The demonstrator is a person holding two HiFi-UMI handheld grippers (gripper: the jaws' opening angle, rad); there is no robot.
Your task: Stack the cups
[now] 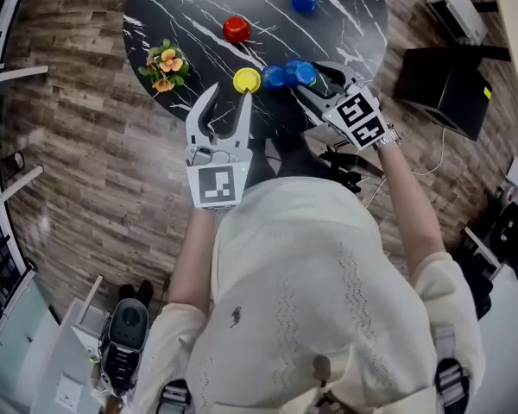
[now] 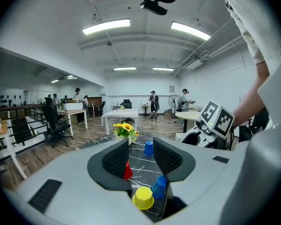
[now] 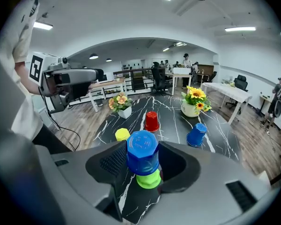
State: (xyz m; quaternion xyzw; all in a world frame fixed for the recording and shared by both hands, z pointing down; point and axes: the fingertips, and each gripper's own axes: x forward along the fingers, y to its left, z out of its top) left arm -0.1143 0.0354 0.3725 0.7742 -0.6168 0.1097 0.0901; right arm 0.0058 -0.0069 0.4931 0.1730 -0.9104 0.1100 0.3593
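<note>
Gripping an upside-down blue cup between part-open jaws, the right gripper is holding it just right of the yellow cup, with a green cup showing just beneath. The left gripper is hovering empty, jaws apart, on the near side of the yellow cup. Beyond the yellow cup, a red cup and another blue cup are sitting upside down on the black table. A pot of orange flowers is standing left of the yellow cup, and a pot of yellow flowers far beyond it.
</note>
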